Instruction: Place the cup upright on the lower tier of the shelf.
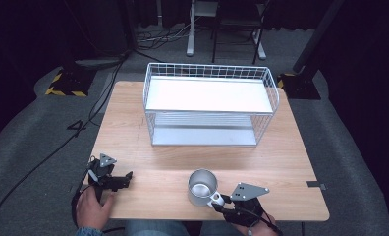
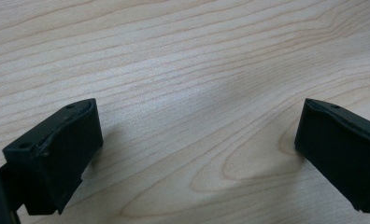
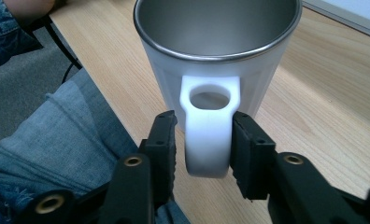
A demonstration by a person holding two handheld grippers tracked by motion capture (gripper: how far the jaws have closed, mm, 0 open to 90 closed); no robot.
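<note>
The right gripper clamps the steel mug's white handle; the left gripper gapes wide, both on the wooden table before the wire rack, grey carpet around.

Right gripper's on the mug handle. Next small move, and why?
Probably a short straight lift. The right gripper has its jaws closed against both sides of the white handle, and the mug stands upright on the table near the front edge. The wire rack lies beyond it.
</note>
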